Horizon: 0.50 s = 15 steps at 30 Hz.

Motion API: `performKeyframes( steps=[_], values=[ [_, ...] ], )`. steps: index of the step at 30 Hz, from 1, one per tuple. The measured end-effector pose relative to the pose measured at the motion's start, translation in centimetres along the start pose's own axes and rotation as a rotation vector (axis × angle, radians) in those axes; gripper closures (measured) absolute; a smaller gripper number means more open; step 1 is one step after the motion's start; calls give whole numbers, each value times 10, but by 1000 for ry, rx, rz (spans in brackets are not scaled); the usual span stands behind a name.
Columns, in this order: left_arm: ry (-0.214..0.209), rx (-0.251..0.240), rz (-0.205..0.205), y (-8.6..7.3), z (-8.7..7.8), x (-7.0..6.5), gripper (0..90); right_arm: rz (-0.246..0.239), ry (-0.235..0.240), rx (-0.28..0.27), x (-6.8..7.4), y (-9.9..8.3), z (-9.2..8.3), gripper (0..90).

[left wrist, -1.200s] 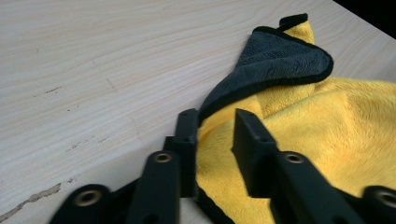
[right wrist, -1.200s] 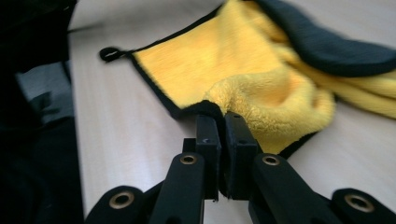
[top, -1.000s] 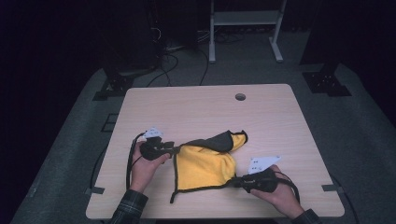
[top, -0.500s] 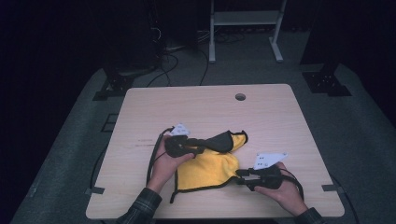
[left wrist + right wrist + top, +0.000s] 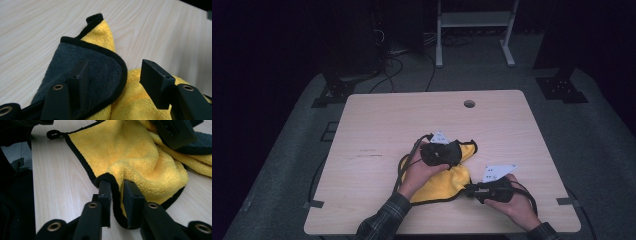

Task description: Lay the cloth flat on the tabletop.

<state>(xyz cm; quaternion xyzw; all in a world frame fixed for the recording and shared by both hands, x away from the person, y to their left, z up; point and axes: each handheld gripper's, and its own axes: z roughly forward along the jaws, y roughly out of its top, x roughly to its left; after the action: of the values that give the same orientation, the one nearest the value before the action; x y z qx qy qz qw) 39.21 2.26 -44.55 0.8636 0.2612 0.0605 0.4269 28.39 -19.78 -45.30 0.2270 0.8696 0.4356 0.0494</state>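
A yellow cloth (image 5: 446, 181) with a black hem and a dark grey back lies bunched on the table's near half. My left gripper (image 5: 460, 151) sits over the cloth's far corner, pointing right. Its jaws have just been opening; they stand apart (image 5: 116, 70) above a folded-over grey flap (image 5: 100, 65), without pressing it. My right gripper (image 5: 470, 189) lies at the cloth's near right edge, pointing left. Its jaws (image 5: 117, 187) have just been closing and pinch the black hem of the cloth (image 5: 130, 152).
The wooden table (image 5: 377, 130) has a round cable hole (image 5: 469, 103) near its far edge. A white frame (image 5: 472, 20) and cables stand on the dark floor behind. The left gripper's body (image 5: 175, 132) shows in the right gripper view.
My left hand has moved right across the cloth, bringing the grey-backed corner over the yellow side, and its jaws now stand apart. The right hand has stayed at the near right edge.
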Motion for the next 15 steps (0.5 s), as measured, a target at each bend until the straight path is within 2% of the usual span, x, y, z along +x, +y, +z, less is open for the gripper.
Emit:
performKeyframes(
  steps=[1, 2, 5, 8, 11, 15],
  values=[
    [3, 8, 3, 0, 2, 1, 474, 2, 1, -1, 0, 0, -1, 804],
    [11, 20, 13, -1, 3, 1, 474, 2, 1, -1, 0, 0, -1, 804],
    [22, 56, 15, -3, 6, 4, 698, 7, 1, -6, -1, 0, -3, 829],
    [20, 46, -3, -3, 3, 7, 824, 11, -6, -14, -3, 0, -5, 838],
    [14, 15, -23, -3, -9, 11, 840, 18, -18, -24, -5, 1, -8, 843],
    [23, -25, -58, -3, -29, 17, 848, 34, -66, -66, -12, 1, -21, 854]
  ],
)
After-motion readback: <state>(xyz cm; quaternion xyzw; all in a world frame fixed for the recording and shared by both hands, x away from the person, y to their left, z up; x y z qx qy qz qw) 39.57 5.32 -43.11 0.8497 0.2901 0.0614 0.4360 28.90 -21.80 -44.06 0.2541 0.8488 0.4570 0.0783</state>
